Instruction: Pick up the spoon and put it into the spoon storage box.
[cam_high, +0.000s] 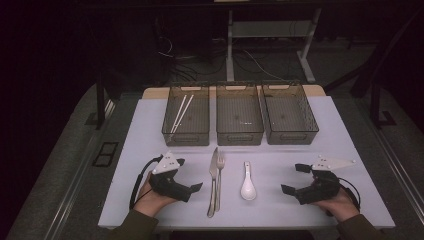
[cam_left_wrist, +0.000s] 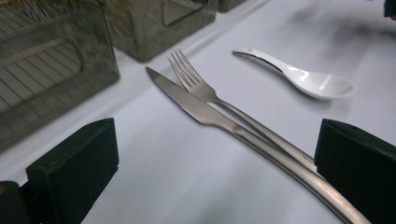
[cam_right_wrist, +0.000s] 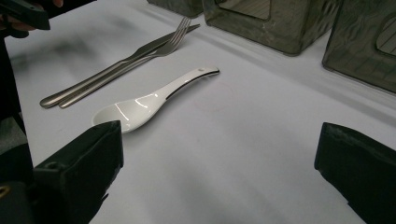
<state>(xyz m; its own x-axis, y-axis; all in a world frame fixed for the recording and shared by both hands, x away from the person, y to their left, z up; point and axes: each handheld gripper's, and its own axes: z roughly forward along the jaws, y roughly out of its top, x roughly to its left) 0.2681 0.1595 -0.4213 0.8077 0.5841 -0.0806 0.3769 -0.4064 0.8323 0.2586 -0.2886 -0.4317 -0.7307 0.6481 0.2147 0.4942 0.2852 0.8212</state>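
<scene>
— Why is the cutlery laid out in a row like that?

— It looks like a sorting job. The steel table knife (cam_high: 213, 176) and steel fork (cam_high: 219, 172) lie touching, side by side in the lower middle of the high view, with the white ceramic soup spoon (cam_high: 248, 183) just to their right. Three smoky see-through plastic bins (cam_high: 239, 121) wait above them (the left bin (cam_high: 185, 136) already has pale chopsticks (cam_high: 180, 114) in it).

— And the tools?

— The left gripper (cam_high: 189, 176) sits lower left, jaws spread wide with nothing between them, aimed at the knife and fork handles; I'd guess those go first. The right gripper (cam_high: 295, 178), lower right, also gapes empty, parked on the white tabletop (cam_high: 345, 150) facing the spoon.
</scene>
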